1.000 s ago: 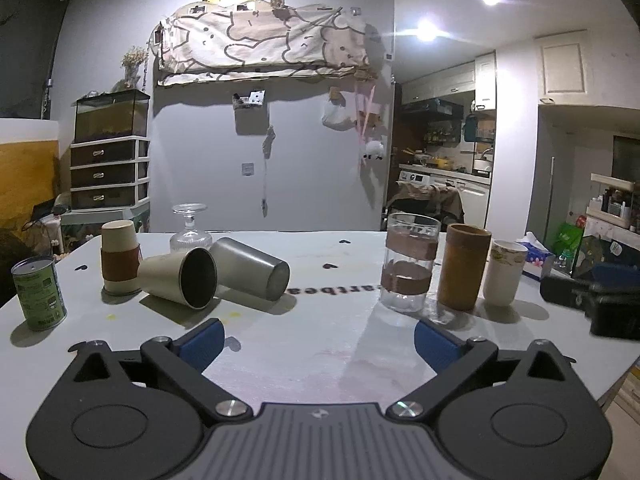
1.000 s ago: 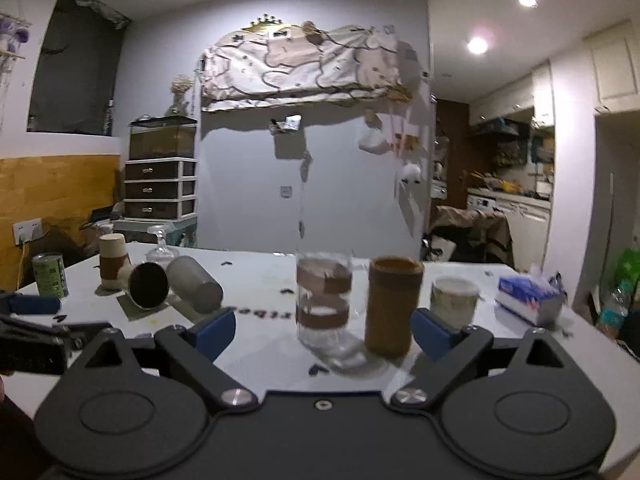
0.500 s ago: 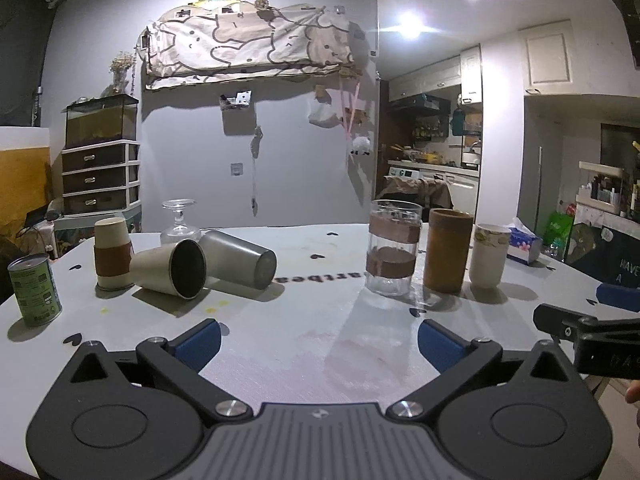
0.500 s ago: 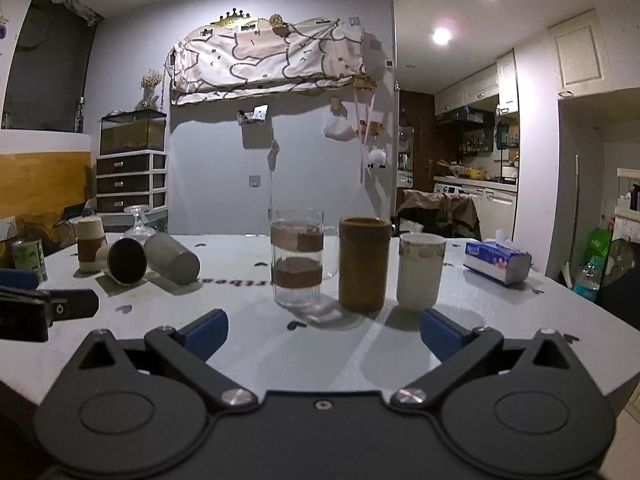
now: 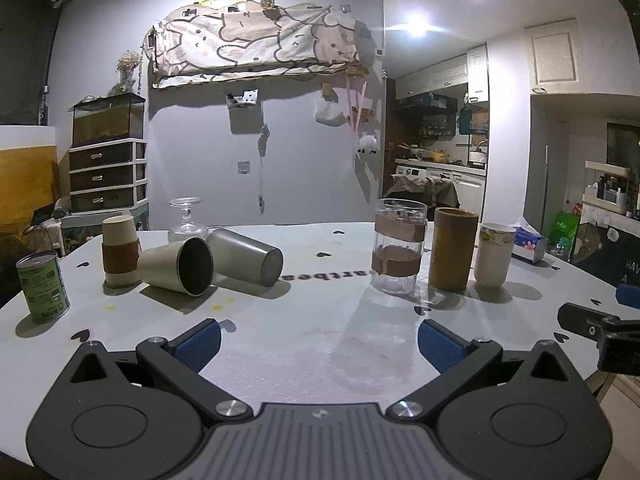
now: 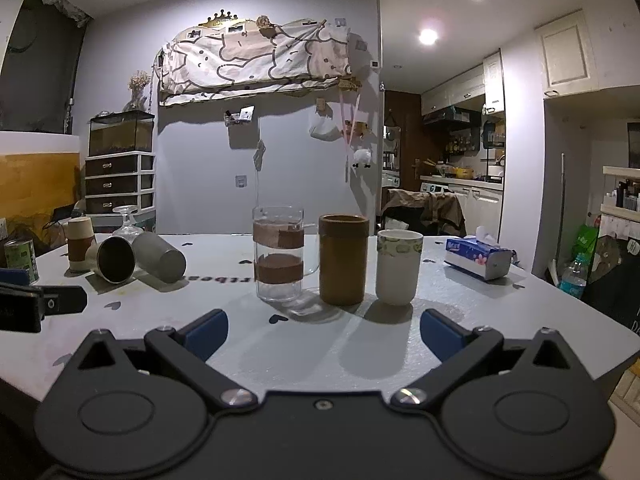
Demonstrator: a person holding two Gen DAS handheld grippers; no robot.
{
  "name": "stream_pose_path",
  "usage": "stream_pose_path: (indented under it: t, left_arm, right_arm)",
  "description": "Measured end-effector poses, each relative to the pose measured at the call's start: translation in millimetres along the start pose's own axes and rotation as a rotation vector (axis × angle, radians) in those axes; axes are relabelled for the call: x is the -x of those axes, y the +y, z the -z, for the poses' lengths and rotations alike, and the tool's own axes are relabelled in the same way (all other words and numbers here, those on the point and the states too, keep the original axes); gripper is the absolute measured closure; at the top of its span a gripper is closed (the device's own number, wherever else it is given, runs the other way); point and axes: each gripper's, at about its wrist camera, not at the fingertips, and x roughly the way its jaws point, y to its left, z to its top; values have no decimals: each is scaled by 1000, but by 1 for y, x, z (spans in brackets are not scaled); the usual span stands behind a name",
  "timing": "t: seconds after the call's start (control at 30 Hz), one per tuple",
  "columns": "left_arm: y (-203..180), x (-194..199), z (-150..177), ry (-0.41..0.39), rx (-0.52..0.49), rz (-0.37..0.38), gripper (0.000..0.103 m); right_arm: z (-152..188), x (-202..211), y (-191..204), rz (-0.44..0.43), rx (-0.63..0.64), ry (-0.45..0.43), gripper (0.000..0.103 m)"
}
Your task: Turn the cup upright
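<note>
Two cups lie on their sides on the white table: a beige cup [image 5: 176, 266] with its dark mouth facing me and a grey metal cup [image 5: 246, 260] behind it. Both also show in the right wrist view, beige cup [image 6: 110, 258] and grey cup [image 6: 160, 256]. A paper cup with a brown sleeve [image 5: 119, 250] and a stemmed glass [image 5: 186, 220] stand upside down at the back left. My left gripper [image 5: 318, 340] is open and empty, well short of the cups. My right gripper [image 6: 324, 330] is open and empty, facing three upright cups.
A glass with brown bands [image 6: 279, 254], a brown cylinder cup [image 6: 343, 259] and a white cup [image 6: 399, 266] stand upright in a row. A green can [image 5: 42, 286] stands at the left edge. A tissue pack [image 6: 478, 258] lies at the right.
Both grippers have drifted slightly; the right gripper has swung right, so the three upright cups sit more central in its view. Both stay open and nothing on the table has moved.
</note>
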Motion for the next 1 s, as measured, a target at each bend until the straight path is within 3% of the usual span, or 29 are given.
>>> stream_pose_path:
  t: [1.0]
  left_arm:
    - [3, 2, 0, 4, 3, -5, 0]
  right_arm:
    - [0, 3, 5, -7, 30, 5, 0]
